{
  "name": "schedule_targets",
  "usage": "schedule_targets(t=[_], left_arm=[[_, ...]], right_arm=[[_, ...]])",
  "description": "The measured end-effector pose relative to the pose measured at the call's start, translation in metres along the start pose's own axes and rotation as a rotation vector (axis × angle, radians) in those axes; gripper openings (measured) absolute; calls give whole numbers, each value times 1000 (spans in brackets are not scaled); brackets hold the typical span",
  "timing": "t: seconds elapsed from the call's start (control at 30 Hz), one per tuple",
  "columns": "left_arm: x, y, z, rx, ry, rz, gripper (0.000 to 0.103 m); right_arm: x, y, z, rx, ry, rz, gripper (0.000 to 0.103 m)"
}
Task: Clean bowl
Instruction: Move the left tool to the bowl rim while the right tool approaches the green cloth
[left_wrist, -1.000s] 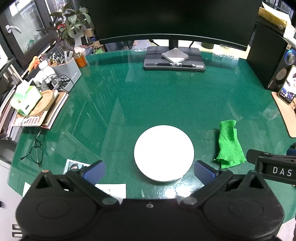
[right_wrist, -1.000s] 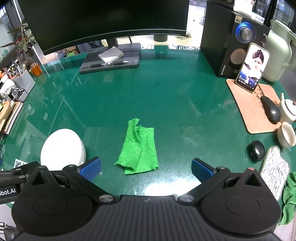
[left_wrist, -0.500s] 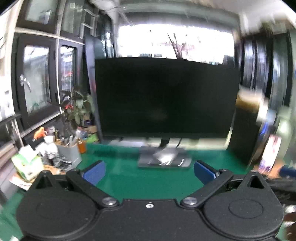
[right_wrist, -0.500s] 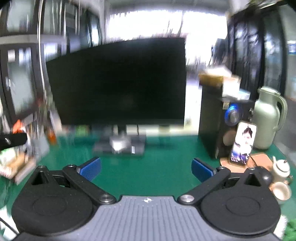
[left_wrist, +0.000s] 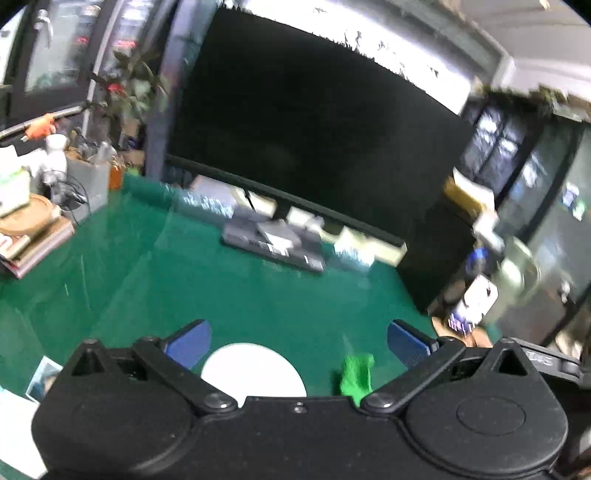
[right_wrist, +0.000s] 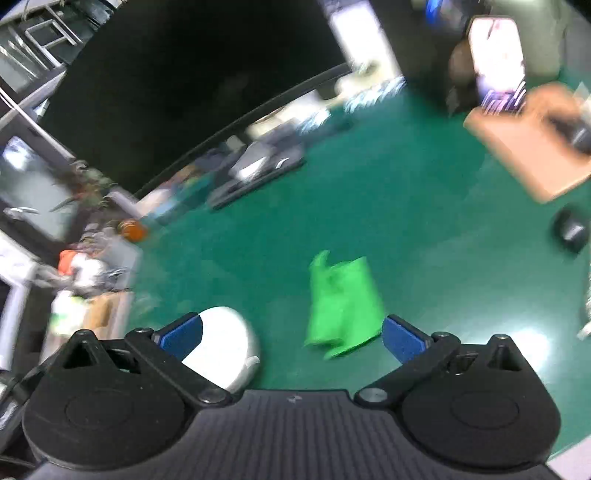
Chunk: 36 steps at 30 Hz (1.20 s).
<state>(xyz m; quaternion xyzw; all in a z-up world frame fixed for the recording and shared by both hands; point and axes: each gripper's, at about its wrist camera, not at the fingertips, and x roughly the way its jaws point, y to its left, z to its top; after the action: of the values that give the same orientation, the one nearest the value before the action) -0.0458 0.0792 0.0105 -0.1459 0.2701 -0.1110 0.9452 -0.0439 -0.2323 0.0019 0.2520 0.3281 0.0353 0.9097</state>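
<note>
No text, label, brand or number can be read in either view: both are smeared by motion blur. In the left wrist view a strip of pale marks stands on the black bar (left_wrist: 546, 360) at the right edge of the frame, but the letters are too blurred to make out. The card or photo (left_wrist: 41, 377) at the lower left of the same frame shows no legible print. In the right wrist view the lit phone screen (right_wrist: 496, 59) at the upper right shows only a bright smear.
</note>
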Motion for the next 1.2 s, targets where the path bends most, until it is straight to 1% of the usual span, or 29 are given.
schedule_targets(t=[0.07,0.1,0.13,0.17,0.2,0.23,0.27,0.3,0.33,0.37,0.43,0.5,0.53,0.57,0.63,0.73,0.8,0.83,0.87,0.97,1.07,1.13,1.2], left_arm=[[-4,-9,14,91,-84,-5,103],[-6,-13,22,142,-131,-9,103],[-5,-17,27,172,-150,-9,103],[5,-17,30,192,-126,-1,103],[18,-14,30,193,-77,5,102],[30,-8,27,174,-23,7,102],[37,1,20,139,25,-3,102],[42,12,10,93,70,-22,102],[48,23,0,47,114,-41,102],[50,32,-8,23,154,-42,102],[50,48,-24,5,228,-17,102],[52,63,-35,-14,287,2,102],[53,72,-36,-44,312,10,102],[51,80,-37,-66,322,15,102],[45,92,-37,-79,308,21,102],[41,101,-42,-88,328,11,102],[39,106,-46,-91,344,-4,102],[39,106,-49,-90,350,-19,102],[38,106,-51,-90,355,-35,102],[36,107,-59,-91,366,-84,102],[37,104,-68,-96,357,-136,102],[38,102,-72,-97,361,-148,101],[44,100,-69,-91,367,-143,100]], right_arm=[[-6,2,5,-5,-79,48,103],[-7,0,6,-30,-164,91,103],[-8,-2,5,-62,-263,140,103],[-9,-4,4,-95,-363,190,103],[4,-9,9,-65,-289,190,103],[22,-16,15,-17,-161,175,103],[33,-24,10,26,-102,137,102],[42,-31,1,67,-63,92,101],[50,-39,-8,108,-25,47,97],[53,-43,-20,116,-3,37,97],[51,-49,-40,126,40,18,97],[51,-58,-43,144,54,-7,97],[50,-59,-44,128,42,-24,97],[49,-56,-44,90,32,-45,97],[48,-46,-58,25,18,-80,97],[58,-29,-69,24,27,-93,96],[60,-16,-79,6,43,-121,77],[60,-9,-83,-5,51,-136,61],[59,-3,-88,-25,56,-160,59],[48,0,-92,-58,60,-193,59],[34,4,-107,-95,92,-223,61],[30,4,-113,-108,112,-227,61],[31,3,-112,-122,130,-232,61]])
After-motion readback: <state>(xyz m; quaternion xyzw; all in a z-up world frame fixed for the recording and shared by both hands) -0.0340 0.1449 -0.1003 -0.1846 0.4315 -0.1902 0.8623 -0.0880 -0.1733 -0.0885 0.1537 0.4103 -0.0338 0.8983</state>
